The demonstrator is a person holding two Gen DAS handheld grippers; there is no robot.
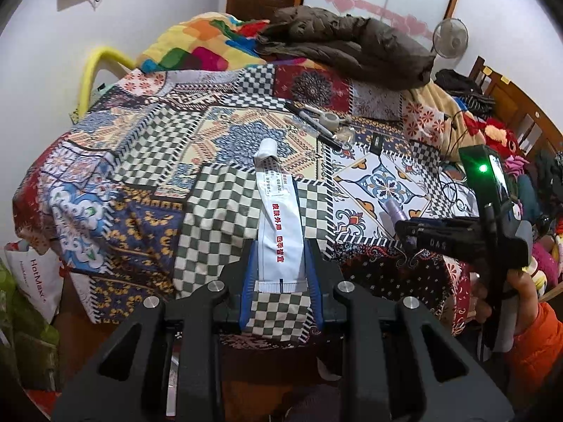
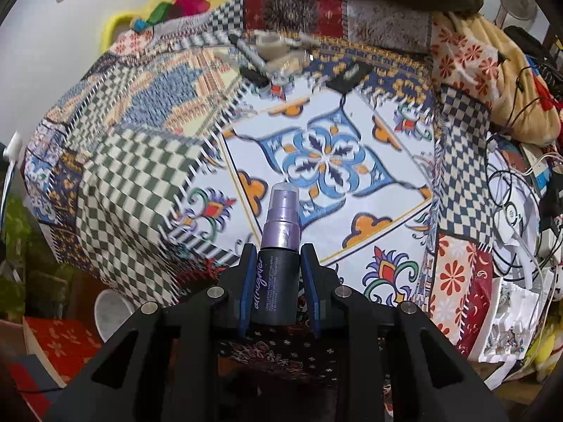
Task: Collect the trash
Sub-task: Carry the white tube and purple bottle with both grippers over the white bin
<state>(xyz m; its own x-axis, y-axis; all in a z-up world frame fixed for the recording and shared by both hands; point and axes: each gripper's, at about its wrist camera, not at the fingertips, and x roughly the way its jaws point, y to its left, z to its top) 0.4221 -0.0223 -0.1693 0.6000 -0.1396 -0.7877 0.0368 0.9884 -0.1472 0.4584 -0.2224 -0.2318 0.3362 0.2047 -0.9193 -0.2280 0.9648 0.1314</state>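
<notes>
My left gripper (image 1: 280,246) is shut on a flattened white ointment tube (image 1: 278,218) with red Chinese print, gripped at its crimped end, cap pointing away over the patterned bedspread (image 1: 147,161). My right gripper (image 2: 278,249) is shut on a small dark spray bottle (image 2: 278,246) with a purple clear cap. The right gripper also shows at the right of the left wrist view (image 1: 454,235), with the purple bottle tip (image 1: 396,209) poking out. Further back on the bed lie a black pen (image 1: 316,125), a roll of tape (image 1: 330,118) and clear wrappers (image 2: 281,56).
A brown jacket (image 1: 352,42) and colourful quilt (image 1: 197,42) lie at the bed's far end. Cables (image 2: 510,190), clothes and toys crowd the right side. A white shopping bag (image 1: 35,277) and a green bag sit on the floor at left. A small black item (image 1: 375,142) lies mid-bed.
</notes>
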